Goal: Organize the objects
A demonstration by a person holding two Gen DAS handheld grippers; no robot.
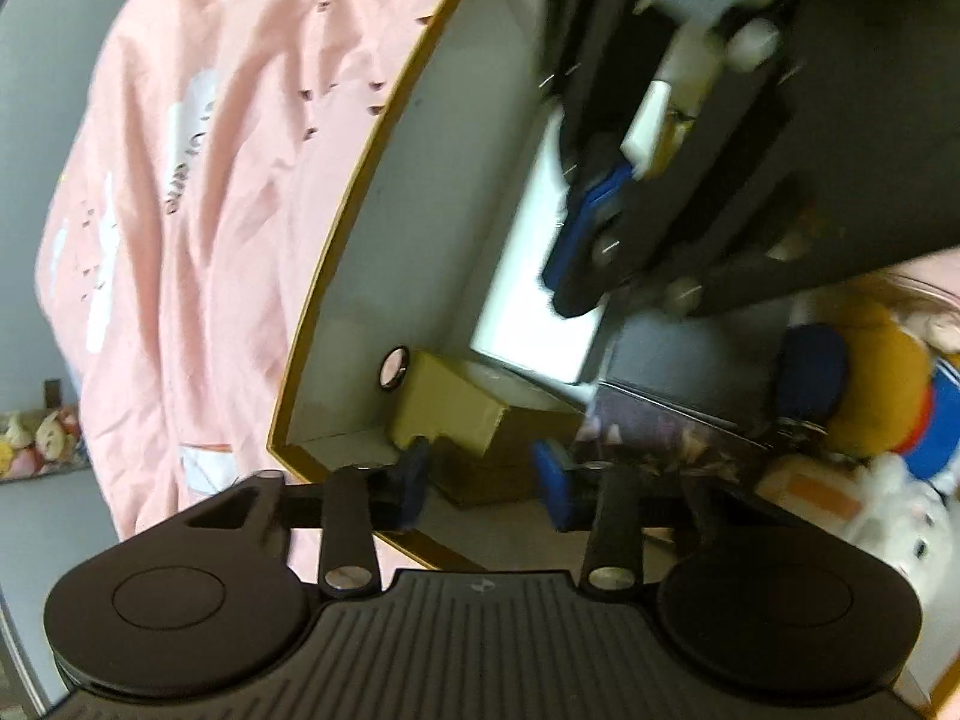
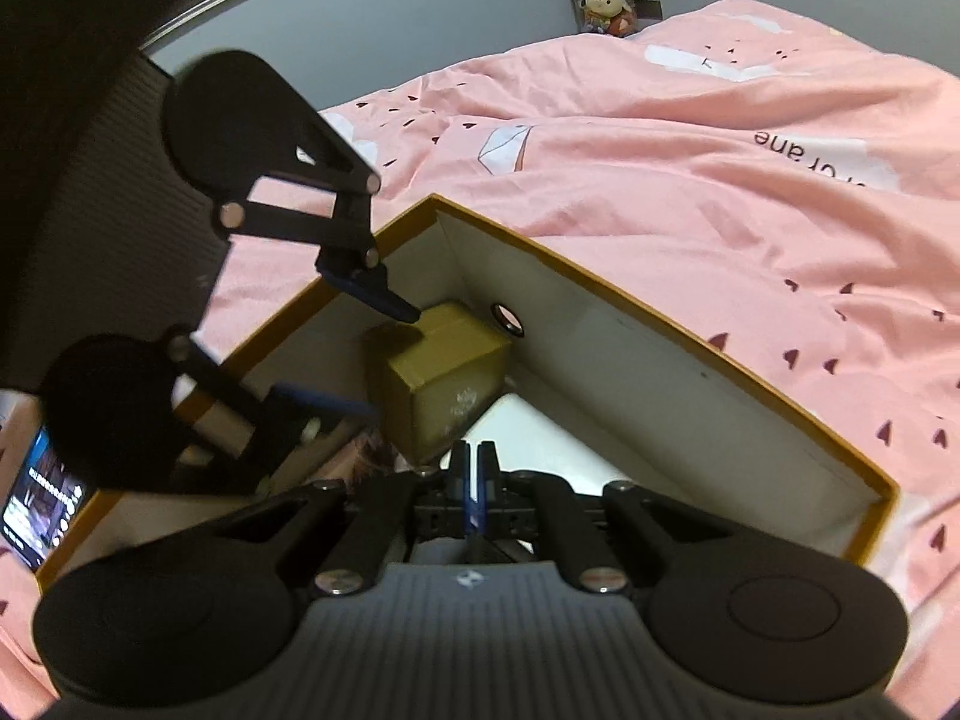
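Small carton (image 2: 444, 387) already sits in the box's (image 2: 660, 300) far corner; plush toys (image 1: 870, 396) outside it remain. Left gripper (image 2: 384, 354) straddles the carton, half-open. Right gripper (image 2: 474, 468) closed, empty.

One tray (image 2: 660, 324), one cardboard box (image 2: 444, 372), two grippers (image 2: 474, 480).

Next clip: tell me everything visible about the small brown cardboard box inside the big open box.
The small brown cardboard box is plain, closed, matte tan, with something pale and glossy, maybe tape, on its near face. It sits in the far corner of the big open box, close below a round metal-rimmed hole in its white wall, beside a white flat item. The left gripper straddles it with jaws open, one fingertip at its top edge; contact is unclear.
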